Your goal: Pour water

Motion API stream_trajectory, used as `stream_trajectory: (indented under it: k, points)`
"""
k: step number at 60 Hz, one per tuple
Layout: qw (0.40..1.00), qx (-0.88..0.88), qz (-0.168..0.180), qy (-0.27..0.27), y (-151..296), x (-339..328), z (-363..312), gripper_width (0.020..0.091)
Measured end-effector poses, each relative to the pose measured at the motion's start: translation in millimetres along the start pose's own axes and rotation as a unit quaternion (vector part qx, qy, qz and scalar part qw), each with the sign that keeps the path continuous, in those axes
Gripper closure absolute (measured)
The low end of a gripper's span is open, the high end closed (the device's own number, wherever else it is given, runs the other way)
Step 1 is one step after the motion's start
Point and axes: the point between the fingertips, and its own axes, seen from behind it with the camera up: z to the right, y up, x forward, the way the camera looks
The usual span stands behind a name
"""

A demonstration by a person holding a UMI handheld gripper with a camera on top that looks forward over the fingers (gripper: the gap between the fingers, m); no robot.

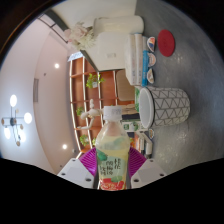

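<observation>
Gripper: the gripper [111,172] is closed on a bottle [111,150], one purple pad pressing its label from each side; the fingers [88,160] hold it low on the body.
Bottle: clear plastic with a green and pink label and a pale cap; it rises from between the fingers and leans a little to the right. I cannot tell whether the cap is on tight or how much liquid is inside.
Cup: a white cup with a dark geometric pattern [165,103] stands just beyond and to the right of the bottle's top, its mouth open toward the camera. By my reading this is where the water should go.
Table: a grey table [190,70] carries the cup; farther off sit a red lid [165,41], a small blue and white container [150,62] and a white box [117,45].
Shelf: a wooden shelf [82,85] with small coloured items stands on the far left, well apart from the cup.
Stage: the bottle seems lifted and carried, the pour not yet begun.
Doing it well: bring the neck over the middle of the cup's mouth first, then tilt slowly to the right so the stream falls inside the rim.
Risk: a low grip on a smooth label may let the bottle twist as it tips; keep the squeeze firm.
</observation>
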Motion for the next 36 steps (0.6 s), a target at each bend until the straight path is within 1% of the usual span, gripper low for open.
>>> stream_trajectory:
  k: [6, 17, 29, 36]
  points:
    - [0.996, 0.085, -0.002, 0.009, 0.9, 7.2, 1.7, 0.0739]
    - [0.985, 0.173, -0.001, -0.002, -1.5, 9.3, 12.3, 0.0739]
    - [0.986, 0.164, -0.008, -0.006, -7.7, 5.9, 12.2, 0.0737]
    - [0.996, 0.090, -0.026, -0.003, -16.8, 9.1, -2.4, 0.0736]
